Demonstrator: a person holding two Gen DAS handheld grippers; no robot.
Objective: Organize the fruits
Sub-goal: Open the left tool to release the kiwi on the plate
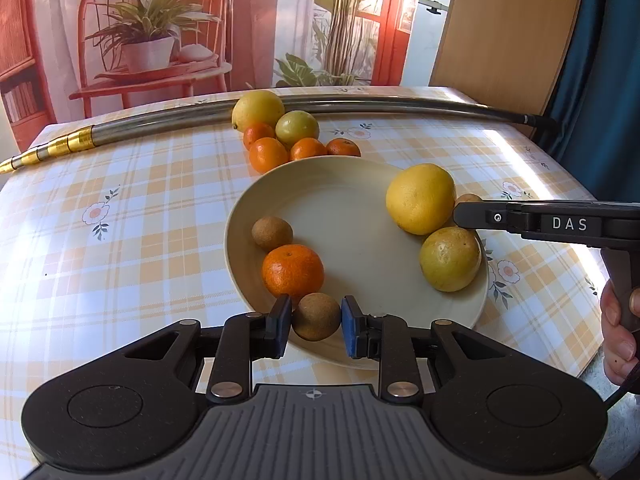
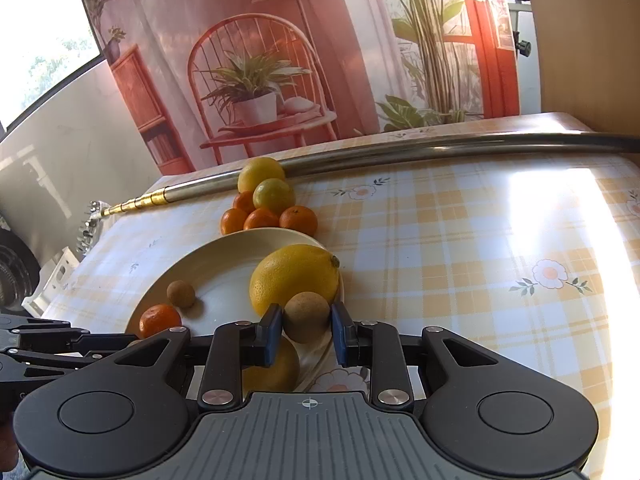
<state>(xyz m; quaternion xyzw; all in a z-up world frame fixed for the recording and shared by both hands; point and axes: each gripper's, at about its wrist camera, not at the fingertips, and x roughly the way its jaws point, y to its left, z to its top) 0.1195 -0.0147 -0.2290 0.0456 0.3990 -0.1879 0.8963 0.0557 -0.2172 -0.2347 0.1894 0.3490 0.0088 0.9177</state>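
two small brown fruits sit between my jaws, one in each gripper, and both need setting down gently on the cream plate point(image 1: 256, 200). far left on the table, a metal pole point(image 1: 160, 120) lies along the back edge with a pile of loose fruit point(image 1: 280, 136) just in front of it, near the plate's far rim. my left gripper point(image 1: 316, 326) has its blue pads against the near brown fruit point(image 1: 316, 316), at most lightly clamped, with the fruit at the plate's near edge beside a tangerine point(image 1: 293, 270) and another brown fruit point(image 1: 272, 233). further right, a large lemon point(image 1: 420, 199) and a yellow-green citrus point(image 1: 450, 259) fill the plate's right side. my right gripper point(image 2: 306, 330) holds the second brown fruit point(image 2: 306, 316), jaws closed on it or very nearly, over the plate's right rim, close against the lemon. i judge the best move is to lower each fruit until it rests on the plate, then part the jaws slowly so nothing rolls. the right side is crowded, so i'd shift inward toward the bare middle before letting go.
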